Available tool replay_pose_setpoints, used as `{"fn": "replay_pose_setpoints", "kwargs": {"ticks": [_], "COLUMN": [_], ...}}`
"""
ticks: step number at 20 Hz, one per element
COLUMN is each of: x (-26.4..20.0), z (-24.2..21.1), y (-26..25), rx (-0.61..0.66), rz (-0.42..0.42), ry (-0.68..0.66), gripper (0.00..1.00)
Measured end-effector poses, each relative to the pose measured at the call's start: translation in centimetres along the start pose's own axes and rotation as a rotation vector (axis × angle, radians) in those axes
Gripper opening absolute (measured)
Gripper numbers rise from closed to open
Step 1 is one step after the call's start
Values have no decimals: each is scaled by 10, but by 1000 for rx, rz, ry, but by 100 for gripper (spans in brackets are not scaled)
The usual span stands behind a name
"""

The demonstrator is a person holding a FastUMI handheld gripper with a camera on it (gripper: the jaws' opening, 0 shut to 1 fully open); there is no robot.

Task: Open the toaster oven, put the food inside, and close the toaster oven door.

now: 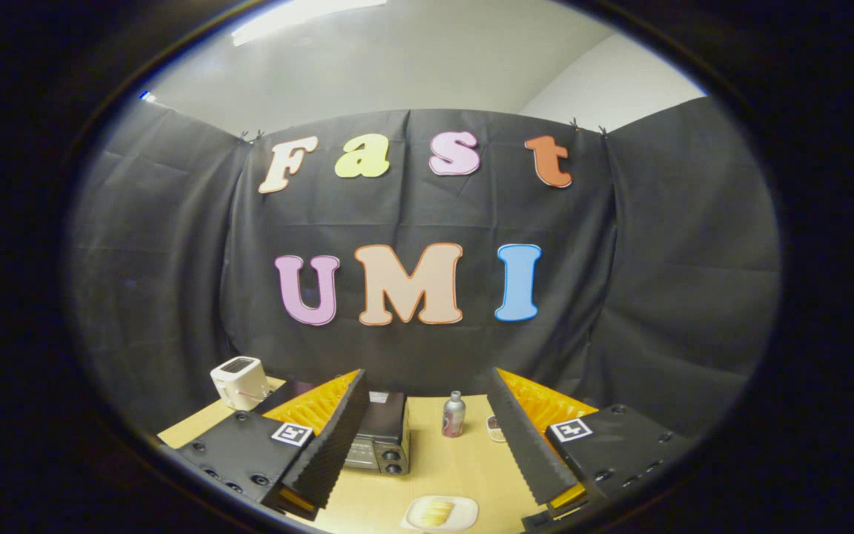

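Observation:
My gripper (427, 437) hangs high above the wooden table (438, 467) with its fingers spread wide and nothing between them. Just right of the left finger (327, 445) stands the black toaster oven (382, 434), partly hidden by that finger; its door looks closed and two knobs show at its front. On the table between the fingers, nearer to me, a white plate (440, 513) holds a yellow piece of food (436, 512).
A small white toaster (238, 382) stands at the table's far left corner, beyond the left finger. A slim can (454, 414) stands beyond the plate, right of the oven. A small flat object (496, 429) lies beside the right finger.

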State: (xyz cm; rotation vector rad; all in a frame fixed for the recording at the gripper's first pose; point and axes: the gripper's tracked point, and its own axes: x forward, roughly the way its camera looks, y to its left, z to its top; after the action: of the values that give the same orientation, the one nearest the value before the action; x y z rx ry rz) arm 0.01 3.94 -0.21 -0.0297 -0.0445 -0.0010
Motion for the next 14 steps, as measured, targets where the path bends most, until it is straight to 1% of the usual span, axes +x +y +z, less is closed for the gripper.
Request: {"fn": "replay_pose_setpoints", "kwargs": {"ticks": [4,9,14], "x": [16,49,81], "z": [-27,-63,-111], "y": [21,66,110], "rx": [31,50,166], "rz": [-18,64,143], "ry": [-30,-97,-77], "gripper": [100,100,99]}}
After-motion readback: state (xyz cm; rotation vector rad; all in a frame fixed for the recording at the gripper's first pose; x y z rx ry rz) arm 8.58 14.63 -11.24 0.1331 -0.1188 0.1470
